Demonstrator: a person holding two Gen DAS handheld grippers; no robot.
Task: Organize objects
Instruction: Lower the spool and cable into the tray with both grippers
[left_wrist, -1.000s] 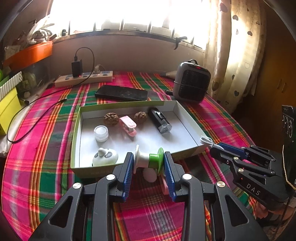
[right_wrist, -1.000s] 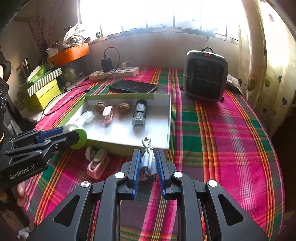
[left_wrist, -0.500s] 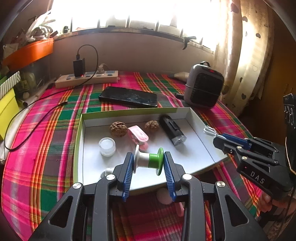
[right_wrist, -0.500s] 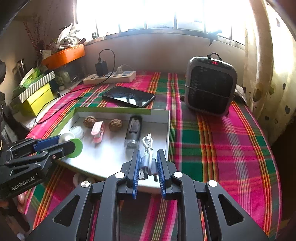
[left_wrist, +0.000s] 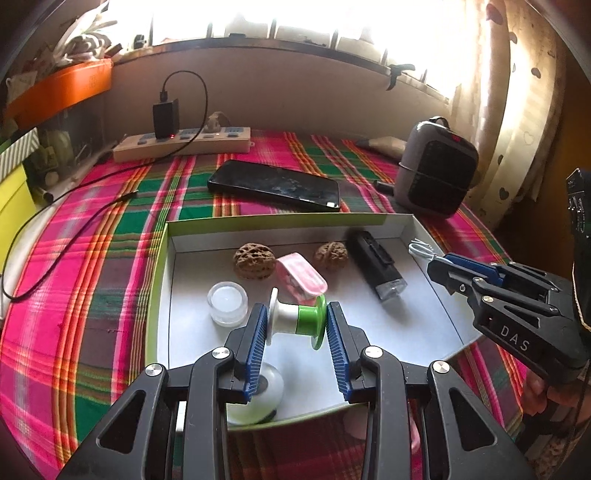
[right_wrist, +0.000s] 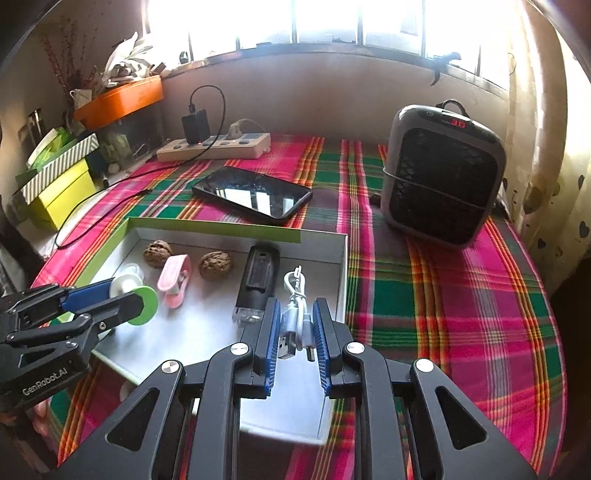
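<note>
Two tongs are clamped: left tongs (left_wrist: 295, 325) on a light, rigid white-and-green plastic spool (left_wrist: 297, 318) endwise, right tongs (right_wrist: 294, 332) on a limp bundled white USB cable (right_wrist: 296, 310).

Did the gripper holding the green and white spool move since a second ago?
Yes. The left hand-held gripper carried the green and white plastic spool forward, from the near rim of the shallow white cardboard box to over its floor.

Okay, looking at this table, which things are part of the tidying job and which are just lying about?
Part of the job:
- white and green spool, clamped in the left gripper
- white USB cable, clamped in the right gripper
- open box with two walnuts, pink clip, black device, small jar

Just lying about:
- phone
- power strip
- heater
</note>
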